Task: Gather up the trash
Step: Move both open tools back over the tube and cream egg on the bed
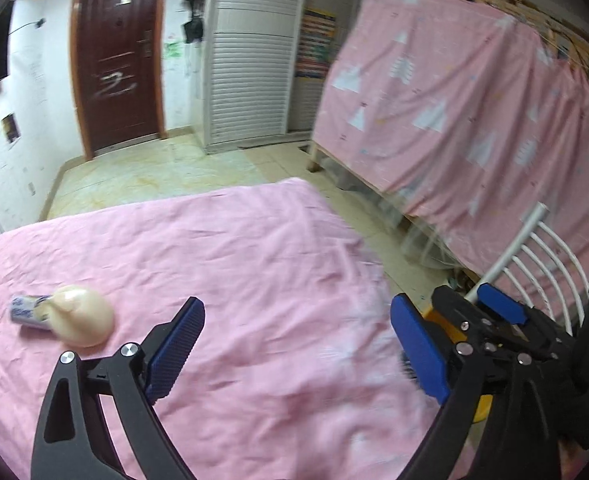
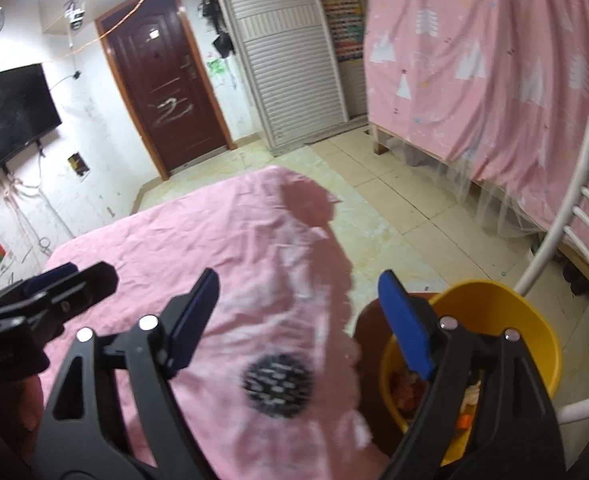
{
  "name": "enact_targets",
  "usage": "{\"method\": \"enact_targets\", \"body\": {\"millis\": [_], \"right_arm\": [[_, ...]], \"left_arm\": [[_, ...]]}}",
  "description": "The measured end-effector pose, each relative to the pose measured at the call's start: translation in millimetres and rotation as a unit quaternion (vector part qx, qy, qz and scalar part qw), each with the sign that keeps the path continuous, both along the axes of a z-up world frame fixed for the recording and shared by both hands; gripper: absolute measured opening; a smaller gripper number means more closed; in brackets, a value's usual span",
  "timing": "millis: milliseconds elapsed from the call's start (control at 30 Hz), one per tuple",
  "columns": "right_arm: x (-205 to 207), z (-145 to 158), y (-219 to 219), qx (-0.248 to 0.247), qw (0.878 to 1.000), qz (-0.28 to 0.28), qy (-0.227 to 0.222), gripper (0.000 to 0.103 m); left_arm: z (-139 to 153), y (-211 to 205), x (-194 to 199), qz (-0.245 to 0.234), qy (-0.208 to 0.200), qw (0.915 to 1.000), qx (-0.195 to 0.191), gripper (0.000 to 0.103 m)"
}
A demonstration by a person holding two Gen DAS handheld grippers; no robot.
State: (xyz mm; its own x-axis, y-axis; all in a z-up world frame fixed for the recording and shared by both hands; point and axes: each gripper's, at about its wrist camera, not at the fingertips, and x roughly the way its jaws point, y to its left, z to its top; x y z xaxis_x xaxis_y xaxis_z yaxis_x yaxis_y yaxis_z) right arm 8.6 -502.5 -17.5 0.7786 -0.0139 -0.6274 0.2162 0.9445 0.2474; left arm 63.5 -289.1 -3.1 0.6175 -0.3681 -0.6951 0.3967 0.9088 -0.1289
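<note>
A cream plastic piece (image 1: 83, 321) lies on the pink-covered table (image 1: 230, 248) at the left, with a small blue-and-white wrapper (image 1: 28, 309) touching its left side. My left gripper (image 1: 294, 340) is open and empty, to the right of them above the cloth. My right gripper (image 2: 298, 316) is open and empty over the table's right edge; it also shows in the left wrist view (image 1: 454, 320). A yellow bin (image 2: 494, 320) holding several scraps stands on the floor below it. A black round thing (image 2: 277, 384) lies on the cloth between the right fingers.
A white metal chair (image 2: 574, 240) stands right of the bin. A pink-curtained bunk bed (image 1: 474, 100) fills the right side. A brown door (image 1: 116, 56), a white louvred cabinet (image 1: 250, 48) and a wall TV (image 2: 10, 116) are at the back.
</note>
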Motion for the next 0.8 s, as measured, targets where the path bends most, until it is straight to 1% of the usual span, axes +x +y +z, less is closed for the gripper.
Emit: {"method": "enact_targets", "body": {"millis": [133, 200, 233, 467, 633, 667, 800], "right_arm": [[15.3, 1.9, 27.7, -0.006, 1.000, 0.023, 0.004, 0.079], [23.1, 3.0, 43.5, -0.010, 0.999, 0.038, 0.005, 0.086], [25.8, 3.7, 49.0, -0.012, 0.999, 0.043, 0.005, 0.086], [50.8, 6.3, 100.1, -0.026, 0.995, 0.094, 0.010, 0.087], [63.9, 9.7, 133.2, -0.031, 0.989, 0.141, 0.002, 0.088], [66.1, 10.6, 140.1, -0.031, 0.988, 0.153, 0.000, 0.090], [76.5, 11.7, 167.4, -0.033, 0.980, 0.197, 0.001, 0.091]], "left_arm": [[1.9, 36.1, 6.6, 0.033, -0.005, 0.9994, -0.006, 0.085], [2.2, 51.9, 8.5, 0.049, -0.011, 0.9987, -0.005, 0.085], [1.3, 62.5, 9.5, 0.058, -0.011, 0.9983, -0.005, 0.085], [1.0, 118.1, 12.6, 0.105, -0.017, 0.9943, -0.010, 0.086], [2.7, 158.5, 18.7, 0.137, -0.017, 0.9904, -0.013, 0.087], [3.5, 165.5, 20.1, 0.142, -0.017, 0.9896, -0.015, 0.087], [8.7, 194.3, 25.9, 0.169, -0.019, 0.9854, -0.016, 0.087]]}}
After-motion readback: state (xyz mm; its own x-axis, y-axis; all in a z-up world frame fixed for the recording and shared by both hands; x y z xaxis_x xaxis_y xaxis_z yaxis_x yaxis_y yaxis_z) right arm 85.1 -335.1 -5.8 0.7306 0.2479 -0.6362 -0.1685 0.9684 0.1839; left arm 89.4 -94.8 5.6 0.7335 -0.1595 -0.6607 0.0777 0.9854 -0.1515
